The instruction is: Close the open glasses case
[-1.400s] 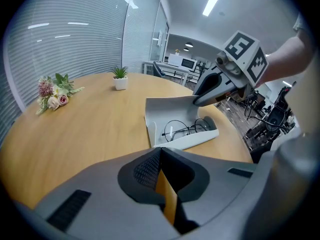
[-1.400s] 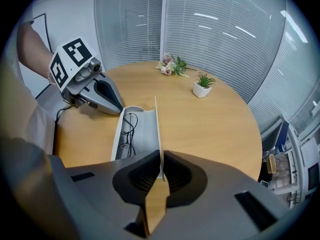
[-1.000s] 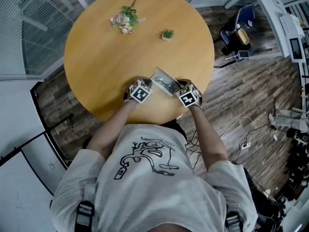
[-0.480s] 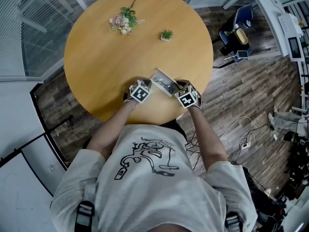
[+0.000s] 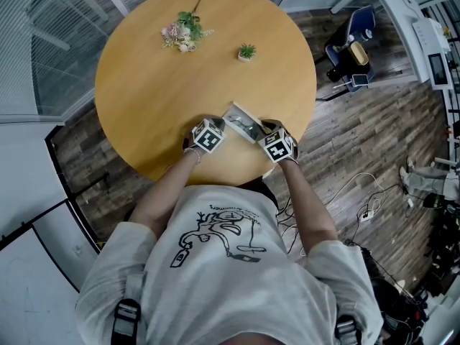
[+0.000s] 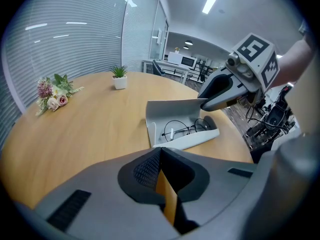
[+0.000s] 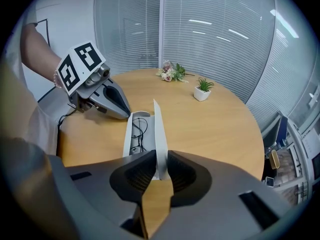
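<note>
An open grey glasses case [image 5: 243, 123] lies near the front edge of the round wooden table [image 5: 158, 99], with black wire-rimmed glasses [image 6: 187, 128] in its tray. Its lid [image 7: 159, 134] stands upright. My right gripper [image 7: 159, 169] is at the case's right end. Its jaws have just been opening, and the lid's edge stands between the pads with a gap on one side. My left gripper [image 6: 161, 156] is shut and empty, a short way off the case's left end. Its tip [image 7: 125, 115] points at the tray.
A sprig of pink flowers [image 5: 185, 31] and a small potted plant [image 5: 246, 51] sit at the table's far side. The table's front edge runs just under both hands. A blue chair [image 5: 352, 49] and cables lie on the wooden floor to the right.
</note>
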